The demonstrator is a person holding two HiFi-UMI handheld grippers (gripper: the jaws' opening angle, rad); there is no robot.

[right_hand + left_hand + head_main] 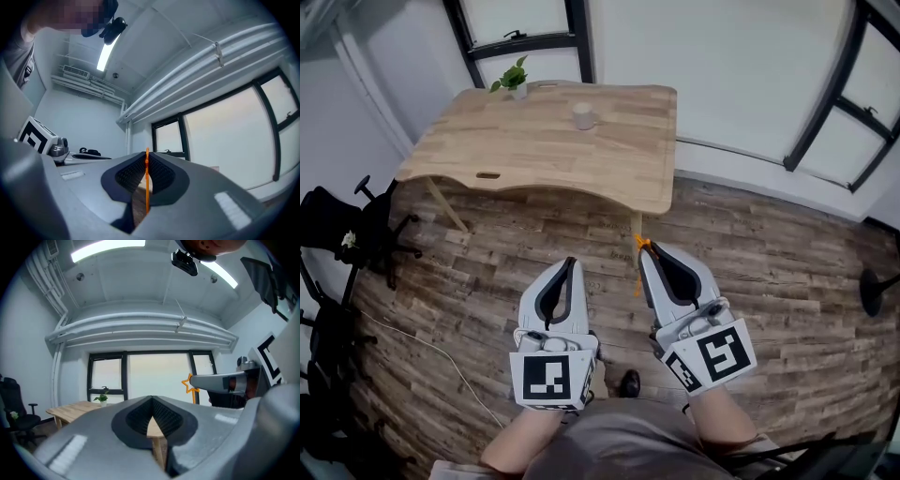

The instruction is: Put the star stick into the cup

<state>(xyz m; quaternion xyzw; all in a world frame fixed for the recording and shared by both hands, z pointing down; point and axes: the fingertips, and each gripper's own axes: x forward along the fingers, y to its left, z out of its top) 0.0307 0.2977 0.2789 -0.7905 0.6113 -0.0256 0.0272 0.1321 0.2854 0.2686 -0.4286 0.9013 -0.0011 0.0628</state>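
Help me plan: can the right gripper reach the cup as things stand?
Probably not from here: the right gripper, shut on the star stick, hangs short of the table; nothing blocks the cup.

Wooden table (534, 150) on plank floor (769, 272), windows (525, 37) behind.

Each hand carries a two-finger unit in light-grey moulded plastic: the left gripper (571, 264) and the right gripper (645, 249). The fingers (532, 298) are smooth, tapered shells, each lined on its inner face with black ribbed pads (152, 414). At the 6 o'clock end of each unit sits a white cube with black square markers (551, 378). The person wears a grey shirt (609, 441). A dark shoe (630, 382) shows at 6 o'clock.
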